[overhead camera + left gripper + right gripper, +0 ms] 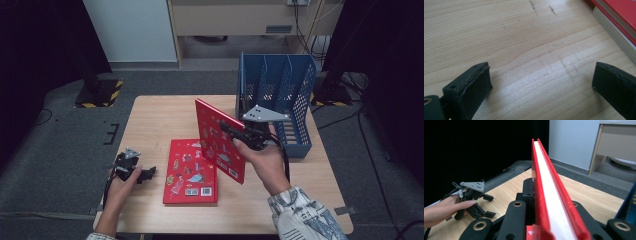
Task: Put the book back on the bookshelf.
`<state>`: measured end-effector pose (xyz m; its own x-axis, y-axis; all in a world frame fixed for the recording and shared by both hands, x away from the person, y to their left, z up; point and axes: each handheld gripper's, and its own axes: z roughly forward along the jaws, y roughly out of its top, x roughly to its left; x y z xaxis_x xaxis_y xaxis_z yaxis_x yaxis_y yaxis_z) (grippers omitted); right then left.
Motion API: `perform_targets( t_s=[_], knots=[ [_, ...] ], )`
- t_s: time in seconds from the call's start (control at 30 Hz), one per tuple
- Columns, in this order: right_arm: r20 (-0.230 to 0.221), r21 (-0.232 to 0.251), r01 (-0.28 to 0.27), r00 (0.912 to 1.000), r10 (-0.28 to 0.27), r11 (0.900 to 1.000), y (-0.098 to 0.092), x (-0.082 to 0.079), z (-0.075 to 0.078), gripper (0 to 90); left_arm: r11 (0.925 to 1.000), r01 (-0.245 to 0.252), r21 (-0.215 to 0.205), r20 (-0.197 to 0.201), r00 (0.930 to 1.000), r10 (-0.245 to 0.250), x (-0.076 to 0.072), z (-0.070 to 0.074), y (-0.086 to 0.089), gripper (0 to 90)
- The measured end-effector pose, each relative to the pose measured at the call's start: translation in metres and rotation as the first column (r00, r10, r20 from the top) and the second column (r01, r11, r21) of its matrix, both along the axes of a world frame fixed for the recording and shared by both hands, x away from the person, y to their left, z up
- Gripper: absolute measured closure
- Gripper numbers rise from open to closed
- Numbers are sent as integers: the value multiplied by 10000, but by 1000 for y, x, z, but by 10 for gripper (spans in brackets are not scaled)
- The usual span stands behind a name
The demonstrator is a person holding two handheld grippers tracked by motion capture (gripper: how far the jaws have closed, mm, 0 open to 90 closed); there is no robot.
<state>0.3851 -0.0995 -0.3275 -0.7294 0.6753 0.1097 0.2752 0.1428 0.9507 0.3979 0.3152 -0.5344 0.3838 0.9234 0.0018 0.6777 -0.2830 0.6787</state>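
On the table: two red books, a blue file rack and both grippers at work.
Held book: a red hardcover raised on edge above the tabletop, tilted, its cover full of small cartoon figures; a white label patch sits near its lower corner, too small to read.
Right gripper: jaws clamped narrow on the held book; in the right gripper view the book's red boards and white page block run straight up between them.
Flat book: lies face up near the table's front edge, just beside the held book's lower corner; a barcode and a white label show at its bottom, the print unreadable.
Left gripper: rests low at the table's left, jaws wide apart with bare wood between them, well short of the flat book's page edge.
File rack: blue perforated plastic, upright at the table's far right, just behind the right hand.
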Motion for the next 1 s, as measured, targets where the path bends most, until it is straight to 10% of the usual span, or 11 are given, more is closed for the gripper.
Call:
perform_targets(
  t_s=[1.0],
  knots=[
    [-43,112,958,9954,-957,9953,-83,-53,1,789,9998,-214,-60,221,9995,215,-3,-2,-2,0]
  ],
)
